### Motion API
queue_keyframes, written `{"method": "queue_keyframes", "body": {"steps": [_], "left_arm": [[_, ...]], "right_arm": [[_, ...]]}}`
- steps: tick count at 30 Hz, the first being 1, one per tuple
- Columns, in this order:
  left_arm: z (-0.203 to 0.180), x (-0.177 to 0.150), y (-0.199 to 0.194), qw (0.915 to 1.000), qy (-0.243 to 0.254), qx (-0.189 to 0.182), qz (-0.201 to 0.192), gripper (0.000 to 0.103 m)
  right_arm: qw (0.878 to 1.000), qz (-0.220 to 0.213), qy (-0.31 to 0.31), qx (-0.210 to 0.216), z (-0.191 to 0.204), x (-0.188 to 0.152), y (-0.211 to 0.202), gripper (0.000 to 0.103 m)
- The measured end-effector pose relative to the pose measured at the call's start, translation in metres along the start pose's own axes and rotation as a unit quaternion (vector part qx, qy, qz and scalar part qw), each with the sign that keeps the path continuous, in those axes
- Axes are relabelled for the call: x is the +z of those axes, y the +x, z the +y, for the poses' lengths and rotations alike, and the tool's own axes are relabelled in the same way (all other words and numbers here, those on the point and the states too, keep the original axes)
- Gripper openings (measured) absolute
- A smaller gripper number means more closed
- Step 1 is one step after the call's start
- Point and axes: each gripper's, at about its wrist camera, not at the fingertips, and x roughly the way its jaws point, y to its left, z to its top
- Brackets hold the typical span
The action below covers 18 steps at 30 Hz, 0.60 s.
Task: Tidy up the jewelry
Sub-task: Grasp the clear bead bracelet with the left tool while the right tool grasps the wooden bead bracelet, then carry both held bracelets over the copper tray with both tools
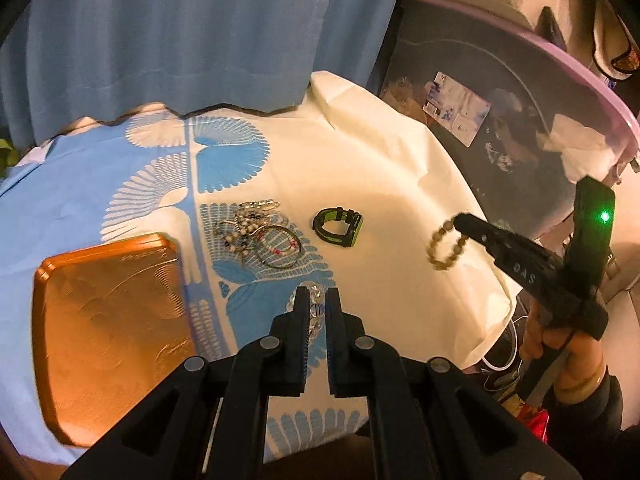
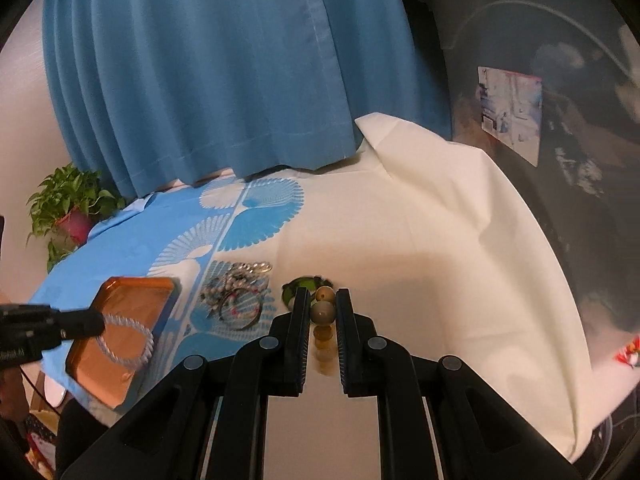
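Over on the left, the copper tray (image 1: 108, 332) sits empty on the blue part of the cloth (image 1: 100, 200) that covers the tabletop. The left hand-held gripper (image 1: 318, 300) is pinched tight on the clear bead bracelet (image 1: 316, 312), and from the right wrist view that bracelet (image 2: 126, 340) dangles as a full loop right over the tray (image 2: 132, 300), clear of its floor. Moving right, the tangled pile of jewelry (image 1: 260, 236) lies on the patterned strip just beyond the tray's far corner: beaded strands, a dark hoop, a silvery chain, all knotted together. Next along, the green and black watch (image 1: 338, 227) rests alone on the cream cloth (image 1: 400, 200), a little apart from the pile. Farther right, the right hand-held gripper (image 1: 460, 222) is clamped narrow on the tan bead bracelet (image 1: 444, 248), which hangs free above the cream cloth; in its own view the big tan beads (image 2: 323, 312) sit squeezed between the pads, with the watch (image 2: 304, 284) half hidden just behind them. A hand (image 1: 560, 344) grips that tool's handle at the far right. Behind it all hangs a blue curtain (image 1: 180, 40), with a potted plant (image 2: 72, 208) at the far left edge.
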Motion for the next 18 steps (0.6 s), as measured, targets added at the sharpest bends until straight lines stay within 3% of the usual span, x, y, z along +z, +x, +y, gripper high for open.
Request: {"method": "queue_keyframes", "body": {"steps": [9, 18], "left_arm": [[0.004, -0.05, -0.046, 0.9999, 0.0, 0.013, -0.001, 0.005], [0.014, -0.099, -0.102, 0.9991, -0.004, 0.03, -0.031, 0.005]], "right_arm": [[1.0, -0.003, -0.012, 0.014, 0.048, -0.043, -0.053, 0.013], [0.999, 0.001, -0.032, 0.04, 0.111, -0.088, -0.094, 0.013]]}}
